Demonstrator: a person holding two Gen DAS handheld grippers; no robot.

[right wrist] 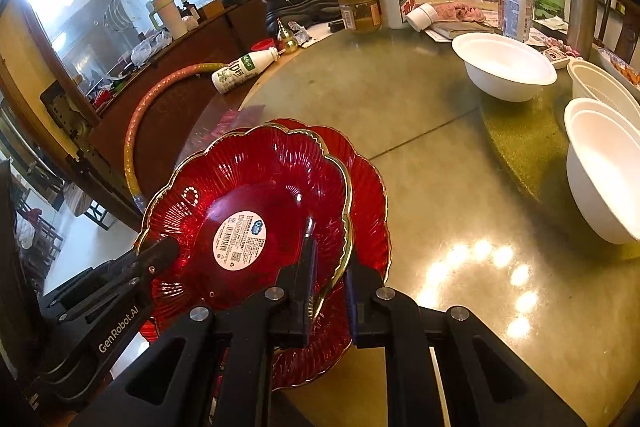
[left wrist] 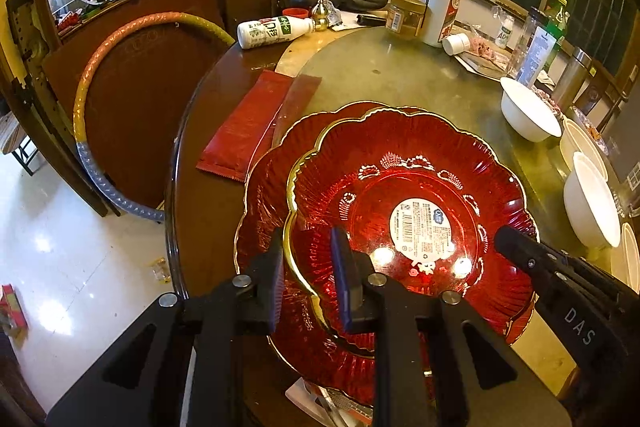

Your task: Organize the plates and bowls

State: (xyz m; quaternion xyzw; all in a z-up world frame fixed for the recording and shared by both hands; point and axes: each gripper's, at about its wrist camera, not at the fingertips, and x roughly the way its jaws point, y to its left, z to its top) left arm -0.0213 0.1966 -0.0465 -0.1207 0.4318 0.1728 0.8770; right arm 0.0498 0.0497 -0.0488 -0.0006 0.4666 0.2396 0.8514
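jaws of left gripper (left wrist: 310,281) and right gripper (right wrist: 330,281) angled down, clamping opposite rims of top red plate (left wrist: 400,163).

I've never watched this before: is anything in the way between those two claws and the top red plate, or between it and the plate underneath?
Nothing visible. Both the left gripper and right gripper are already clamped on the top red plate's gold rim, and it sits directly over the lower red plate.

The upper plate (left wrist: 404,195) lies on the lower plate (left wrist: 264,211), its rim between the left gripper's (left wrist: 310,279) fingers (left wrist: 344,279). The right gripper (right wrist: 330,277) straddles the opposite rim. Beyond its fingertips stands a bowl (right wrist: 504,67); to their right, nested bowls (right wrist: 604,167). A packet (left wrist: 248,127) lies ahead-left of the left fingers.
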